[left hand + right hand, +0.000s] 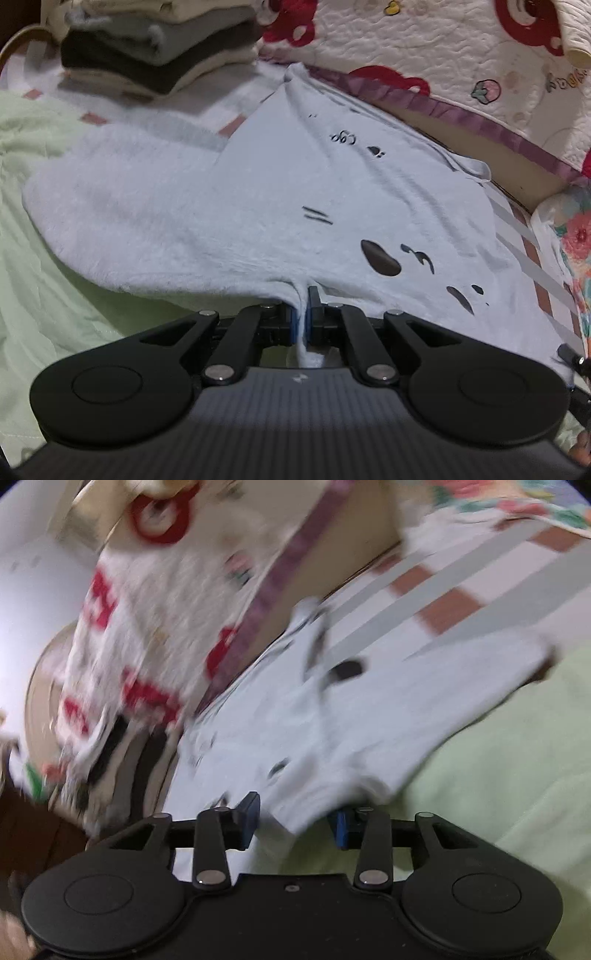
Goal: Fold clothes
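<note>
On the bed [44, 258] near the far quilt [443, 55], the top [258, 206] lies limp and light; left gripper [303, 317] clenches its near hem, right gripper [295, 821] gapes, pads clear of cloth.

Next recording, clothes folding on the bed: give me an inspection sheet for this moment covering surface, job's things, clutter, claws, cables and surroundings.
Surface: striped bed sheet, with a pale green blanket on the near side.
Job's things: light blue garment with dark printed marks, spread out; stack of folded clothes behind it.
Clutter: floral bundle at the sheet's edge.
Claws: left claw shut on the garment's edge; right claw open, garment cloth lying between its fingers.
Cables: nothing seen.
Surroundings: quilted white cover with red prints behind the bed.
</note>
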